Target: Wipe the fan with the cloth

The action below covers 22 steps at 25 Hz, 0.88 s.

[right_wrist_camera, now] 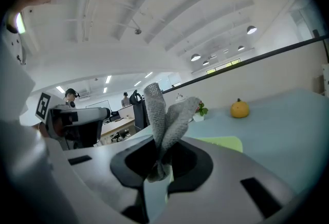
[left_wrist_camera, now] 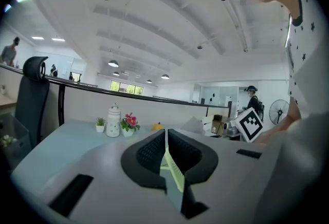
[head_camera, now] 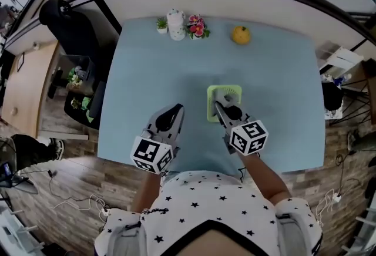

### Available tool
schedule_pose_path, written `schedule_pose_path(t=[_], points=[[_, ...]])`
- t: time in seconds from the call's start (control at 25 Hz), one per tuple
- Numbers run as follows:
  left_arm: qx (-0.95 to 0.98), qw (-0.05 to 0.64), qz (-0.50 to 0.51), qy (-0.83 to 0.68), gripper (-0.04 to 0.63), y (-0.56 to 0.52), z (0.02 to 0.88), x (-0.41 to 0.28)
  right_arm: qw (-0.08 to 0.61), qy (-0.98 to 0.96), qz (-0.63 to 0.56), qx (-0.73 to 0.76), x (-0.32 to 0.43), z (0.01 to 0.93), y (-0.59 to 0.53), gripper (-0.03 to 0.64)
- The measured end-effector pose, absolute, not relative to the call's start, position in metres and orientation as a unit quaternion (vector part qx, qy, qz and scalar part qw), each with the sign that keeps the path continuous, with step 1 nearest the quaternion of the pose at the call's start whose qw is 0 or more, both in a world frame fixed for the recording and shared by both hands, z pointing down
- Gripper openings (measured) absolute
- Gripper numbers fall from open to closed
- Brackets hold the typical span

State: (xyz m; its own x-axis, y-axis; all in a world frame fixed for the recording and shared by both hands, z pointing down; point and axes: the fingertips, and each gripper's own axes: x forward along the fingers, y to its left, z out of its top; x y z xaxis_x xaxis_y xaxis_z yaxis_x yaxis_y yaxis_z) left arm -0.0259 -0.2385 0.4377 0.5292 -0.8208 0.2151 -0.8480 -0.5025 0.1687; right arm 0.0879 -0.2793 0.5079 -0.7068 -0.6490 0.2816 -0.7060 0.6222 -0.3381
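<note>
Star-print shirt [head_camera: 200, 208] fills the bottom of the head view. Both grippers are held out over the blue bench [head_camera: 282, 90].

Right gripper [head_camera: 218, 107]: fingers clenched on the grey cloth [right_wrist_camera: 172, 112], which stands up out of them in two folds. The tips sit over the near left part of the green fan [head_camera: 229, 94]. The fan lies flat mid-bench. Cannot tell if they touch it.

Left gripper [head_camera: 176, 110]: fingers pressed together, nothing held. It is just left of the fan and apart from it.

Far edge of bench: plant [head_camera: 161, 24], white jar [head_camera: 175, 24], flowers [head_camera: 198, 27], orange fruit [head_camera: 241, 34].
</note>
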Motion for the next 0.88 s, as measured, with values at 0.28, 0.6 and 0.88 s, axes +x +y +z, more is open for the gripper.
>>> schedule_pose_path(t=[0.28,0.6,0.88], points=[[0.858,0.139,0.06,-0.49,0.04,-0.247,0.443,-0.048,0.115,-0.895,0.22,0.37,0.061,0.539,-0.296,0.049],[0.851,0.143,0.06,-0.501,0.04,-0.246,0.445,-0.067,0.151,-0.889,0.223,0.371,0.049,0.561,-0.308,0.049],[0.853,0.141,0.059,-0.5,0.04,-0.248,0.443,-0.069,0.16,-0.883,0.226,0.378,0.053,0.565,-0.314,0.049]])
